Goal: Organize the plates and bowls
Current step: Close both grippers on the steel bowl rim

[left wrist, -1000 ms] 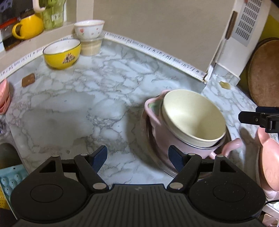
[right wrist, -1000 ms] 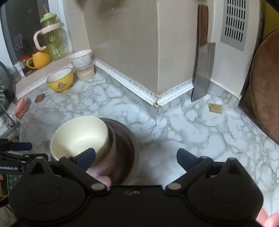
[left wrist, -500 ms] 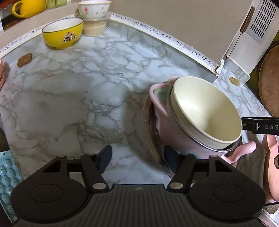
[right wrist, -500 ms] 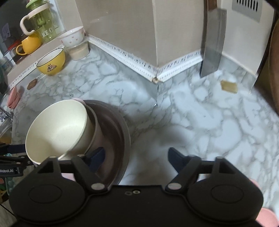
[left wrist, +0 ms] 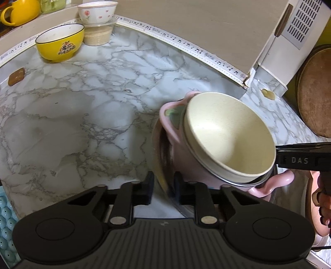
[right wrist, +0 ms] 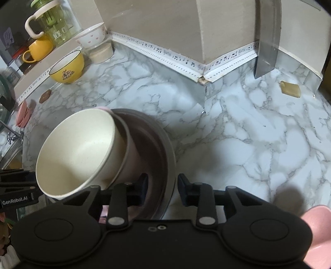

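Both grippers bite on the rim of one brown plate from opposite sides: the left gripper (left wrist: 163, 186) has its jaws closing with the near edge of the plate (left wrist: 158, 159) between its pads, and the right gripper (right wrist: 162, 187) is closing on the plate's (right wrist: 165, 157) outer rim in the same way, so each looks to be grasping the plate, though the pads' contact is partly hidden by the rim itself. Around and beyond both tools spreads the marble counter (left wrist: 82, 115), the largest thing in sight, running up to a beige wall with a white patterned trim. Just ahead of the left gripper and to its right, the plate carries a pink two-handled pot (left wrist: 180, 149), tilted, with a cream bowl (left wrist: 227, 136) nested in its mouth; seen from the right gripper, that same cream bowl (right wrist: 82, 153) lies just ahead and to its left. Far ahead of the left gripper, on its left side, a yellow bowl (left wrist: 61, 44) stands near the wall, and just beside that a white flowered bowl (left wrist: 97, 11) sits on a clear tub (left wrist: 98, 34). Well ahead of the right gripper, on its right, a cleaver blade (right wrist: 268, 39) leans upright against the wall, and a small tan block (right wrist: 289, 88) lies near it.
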